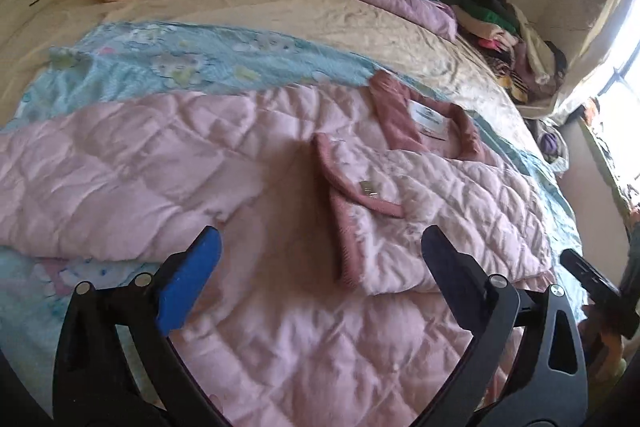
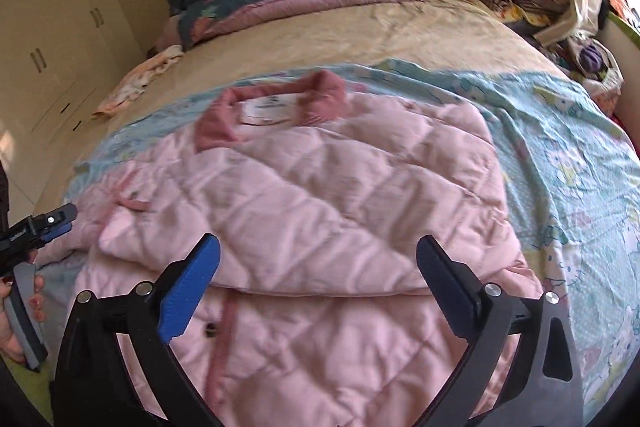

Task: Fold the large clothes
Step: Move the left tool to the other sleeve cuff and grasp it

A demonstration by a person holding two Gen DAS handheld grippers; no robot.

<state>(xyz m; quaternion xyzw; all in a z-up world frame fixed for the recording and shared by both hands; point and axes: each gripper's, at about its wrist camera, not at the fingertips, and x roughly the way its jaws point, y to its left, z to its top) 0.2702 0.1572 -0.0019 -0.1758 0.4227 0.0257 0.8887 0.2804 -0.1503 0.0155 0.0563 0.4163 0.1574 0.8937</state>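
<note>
**Quilted jacket lies part-folded, both grippers empty**

The pink quilted jacket [image 2: 304,211] lies on the blue cartoon-print sheet [image 2: 568,155], one sleeve folded across its chest below the darker collar [image 2: 276,99]. Left gripper [image 1: 320,251] and right gripper [image 2: 318,255] hover released above it. The padding looks soft, bulky and springy, so the hem or shoulder seams seem the firmest places to grip.

Pink quilted jacket [image 2: 320,195] lies flat on the bed, sleeve folded across.

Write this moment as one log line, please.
stage: folding underway | pink jacket: on bed, sleeve folded across | left hand-held gripper: open | right hand-held gripper: open
</note>
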